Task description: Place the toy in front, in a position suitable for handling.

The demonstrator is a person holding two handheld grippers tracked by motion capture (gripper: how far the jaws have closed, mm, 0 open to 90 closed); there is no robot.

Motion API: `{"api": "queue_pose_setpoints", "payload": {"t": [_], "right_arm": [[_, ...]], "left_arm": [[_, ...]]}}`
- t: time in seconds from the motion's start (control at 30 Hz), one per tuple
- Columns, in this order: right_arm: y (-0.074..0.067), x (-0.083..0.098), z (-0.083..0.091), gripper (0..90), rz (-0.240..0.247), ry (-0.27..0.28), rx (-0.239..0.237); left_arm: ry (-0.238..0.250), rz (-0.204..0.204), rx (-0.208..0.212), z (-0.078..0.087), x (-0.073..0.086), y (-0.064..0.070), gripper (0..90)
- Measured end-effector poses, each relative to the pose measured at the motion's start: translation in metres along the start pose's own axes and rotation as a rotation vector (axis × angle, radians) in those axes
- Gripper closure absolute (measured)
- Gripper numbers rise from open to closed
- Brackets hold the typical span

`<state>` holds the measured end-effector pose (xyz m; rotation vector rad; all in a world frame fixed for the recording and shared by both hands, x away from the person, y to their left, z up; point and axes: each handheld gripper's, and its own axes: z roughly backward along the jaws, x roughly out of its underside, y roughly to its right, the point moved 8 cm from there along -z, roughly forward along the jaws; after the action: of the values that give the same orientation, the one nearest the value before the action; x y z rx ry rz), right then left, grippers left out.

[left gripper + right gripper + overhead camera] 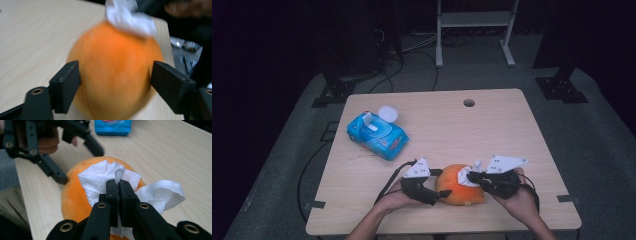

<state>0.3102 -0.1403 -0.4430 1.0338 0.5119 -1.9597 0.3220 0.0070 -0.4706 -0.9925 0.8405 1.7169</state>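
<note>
An orange, round, soft-looking ball (451, 189) (115, 75) (71, 200) lies near the front edge of the wooden table (492, 130). My left gripper (437, 186) (116, 75) (81, 165) straddles it from the left, its jaws wide on either side and the pads close to the skin; the ball is blurred in the left gripper view. My right gripper (472, 177) (118, 182) comes in from the right and is shut on a crumpled white tissue (468, 176) (130, 17) (97, 180), which it holds down on top of the ball.
A blue pack of wet wipes (377, 134) (113, 126) lies at the table's left with its flap up, a white round lid (388, 113) behind it. A cable hole (469, 103) sits near the far edge. A white frame (474, 20) stands on the floor beyond.
</note>
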Motion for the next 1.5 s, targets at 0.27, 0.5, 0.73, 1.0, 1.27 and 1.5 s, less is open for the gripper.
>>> {"api": "queue_pose_setpoints", "payload": {"t": [0.27,0.5,0.73,1.0,1.27,1.5], "right_arm": [[-0.009,-0.006,-0.005,86.3,0.031,0.011,-0.036],[0.021,0.018,0.004,86.4,-0.053,-0.023,0.016],[0.010,0.004,0.008,86.4,-0.065,0.043,-0.051],[0.021,0.025,0.004,86.3,-0.074,-0.036,-0.036],[0.005,0.011,0.005,86.2,-0.016,-0.001,-0.096],[0.021,0.019,0.010,86.5,-0.067,-0.016,-0.042]], "left_arm": [[-0.013,-0.002,-0.010,-0.005,0.006,-0.001,28.6],[-0.036,-0.006,-0.014,-0.001,0.012,-0.003,31.1],[-0.040,-0.006,-0.010,-0.002,0.013,0.000,31.1],[-0.045,-0.016,-0.010,-0.002,0.014,0.002,31.2],[-0.041,-0.011,-0.011,-0.002,0.014,0.002,31.1],[-0.044,-0.028,-0.007,-0.006,0.011,0.007,31.1]]}}
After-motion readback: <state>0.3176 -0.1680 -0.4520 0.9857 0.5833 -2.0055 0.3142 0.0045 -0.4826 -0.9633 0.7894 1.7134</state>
